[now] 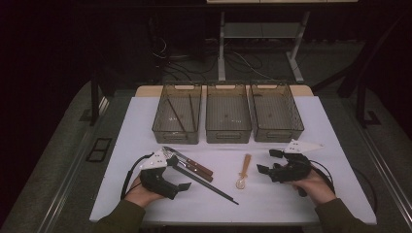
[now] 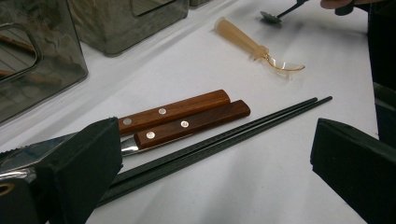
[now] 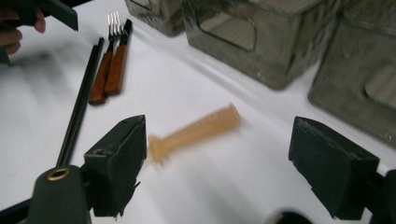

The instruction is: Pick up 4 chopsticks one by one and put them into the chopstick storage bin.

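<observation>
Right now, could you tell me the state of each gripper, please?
Left gripper: open, empty, jaws astride the chopsticks.
Right gripper: open, empty, aimed at the spoon.

Three bins (image 1: 228, 119) stand side by side at the tabletop's (image 1: 145, 111) far edge. Before them lie fork and knife (image 1: 194, 167) left, chopsticks (image 1: 206, 182) alongside, spoon (image 1: 244, 171) to the right

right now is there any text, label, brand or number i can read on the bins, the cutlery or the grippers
None can be read.
Pale marks on the floors of the left bin and the middle bin are too small and blurred to tell whether they are writing.
The wooden-handled knife and fork, the spoon, the chopsticks and both grippers show no print.
</observation>
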`<state>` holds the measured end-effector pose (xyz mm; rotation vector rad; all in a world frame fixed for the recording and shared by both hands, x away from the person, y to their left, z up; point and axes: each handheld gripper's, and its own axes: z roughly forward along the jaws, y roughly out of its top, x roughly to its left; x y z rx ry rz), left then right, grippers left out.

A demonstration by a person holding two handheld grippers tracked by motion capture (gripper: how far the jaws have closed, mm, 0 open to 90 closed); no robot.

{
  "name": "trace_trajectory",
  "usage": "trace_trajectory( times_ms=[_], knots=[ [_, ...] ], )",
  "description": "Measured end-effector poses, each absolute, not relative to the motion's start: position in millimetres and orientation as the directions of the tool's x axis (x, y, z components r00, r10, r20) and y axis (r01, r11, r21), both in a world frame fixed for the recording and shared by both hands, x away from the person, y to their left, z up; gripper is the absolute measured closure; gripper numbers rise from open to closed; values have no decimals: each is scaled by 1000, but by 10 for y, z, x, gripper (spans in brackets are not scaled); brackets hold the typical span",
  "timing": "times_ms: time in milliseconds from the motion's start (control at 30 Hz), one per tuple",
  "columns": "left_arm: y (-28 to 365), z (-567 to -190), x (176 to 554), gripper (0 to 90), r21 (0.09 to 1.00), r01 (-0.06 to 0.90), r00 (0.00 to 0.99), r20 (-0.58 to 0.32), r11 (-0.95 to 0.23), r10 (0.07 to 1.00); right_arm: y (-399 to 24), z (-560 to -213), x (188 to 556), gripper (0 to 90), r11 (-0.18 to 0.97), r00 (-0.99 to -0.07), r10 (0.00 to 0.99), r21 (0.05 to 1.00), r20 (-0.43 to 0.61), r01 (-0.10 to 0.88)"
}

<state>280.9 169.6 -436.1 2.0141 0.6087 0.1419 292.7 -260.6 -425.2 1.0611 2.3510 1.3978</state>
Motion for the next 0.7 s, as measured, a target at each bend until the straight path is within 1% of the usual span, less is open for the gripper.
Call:
trace_trajectory(
  times_ms=[167,267,333,400,467,633,700],
  knots=[
    [1695,-4345,2788,64,851,346,862,-122,-396,492,-2705,-4330,2800,180,307,-718,677,825,161,474],
    [1718,-4321,2791,141,855,341,859,-114,-390,500,-2749,-4363,2736,180,325,-717,683,822,138,468],
    [1727,-4311,2799,165,855,339,858,-110,-392,502,-2786,-4384,2696,180,335,-716,686,819,127,467],
    [1740,-4303,2816,227,857,333,860,-104,-394,500,-2827,-4396,2660,180,342,-713,690,813,124,472],
    [1755,-4287,2848,310,854,330,861,-97,-403,499,-2867,-4391,2631,180,345,-715,688,813,121,469],
    [1779,-4267,2945,599,846,316,864,-70,-429,499,-2916,-4391,2593,180,336,-707,696,813,126,476],
    [1782,-4270,2995,701,832,338,852,-72,-439,518,-2908,-4393,2596,180,336,-707,696,814,124,474]
  ],
)
